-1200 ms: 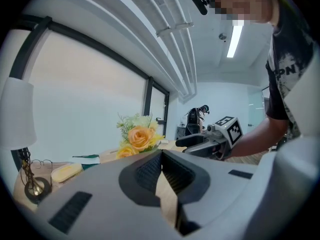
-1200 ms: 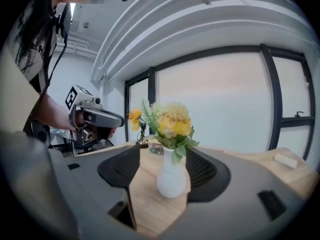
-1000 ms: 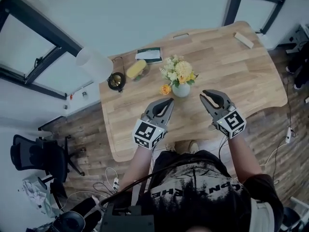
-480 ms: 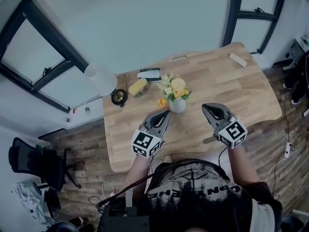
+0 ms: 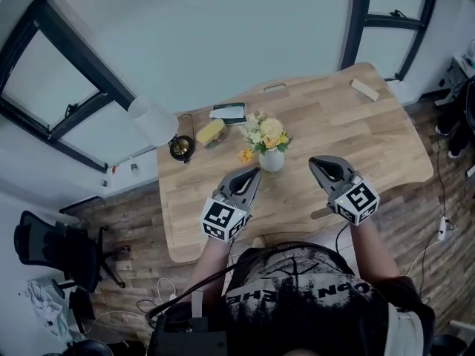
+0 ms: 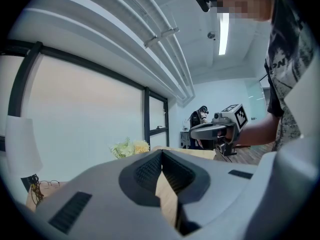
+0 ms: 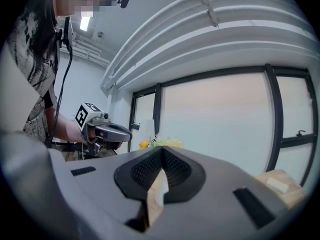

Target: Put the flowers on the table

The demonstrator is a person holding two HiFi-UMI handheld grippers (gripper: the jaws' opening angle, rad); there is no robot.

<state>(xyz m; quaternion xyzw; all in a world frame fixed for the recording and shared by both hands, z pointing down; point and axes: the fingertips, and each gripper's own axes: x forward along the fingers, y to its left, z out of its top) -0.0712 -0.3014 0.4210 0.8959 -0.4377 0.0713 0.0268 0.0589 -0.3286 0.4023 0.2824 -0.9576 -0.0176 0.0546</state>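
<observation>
Right gripper [image 5: 315, 160] has closed empty, left gripper [image 5: 256, 172] clenched too; the white-vased yellow flowers [image 5: 266, 131] stand on the wooden table [image 5: 356, 128], seemingly done.

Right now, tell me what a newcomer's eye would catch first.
A vase of yellow and white flowers stands midway across the wooden table. Nearer the person, the left tongs and right tongs hover shut and empty on either side. A white lamp stands at the table's left edge.

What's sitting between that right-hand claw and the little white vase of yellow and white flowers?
Nothing: the head view shows only bare light wooden tabletop between the shut right gripper and the white vase of flowers.
</observation>
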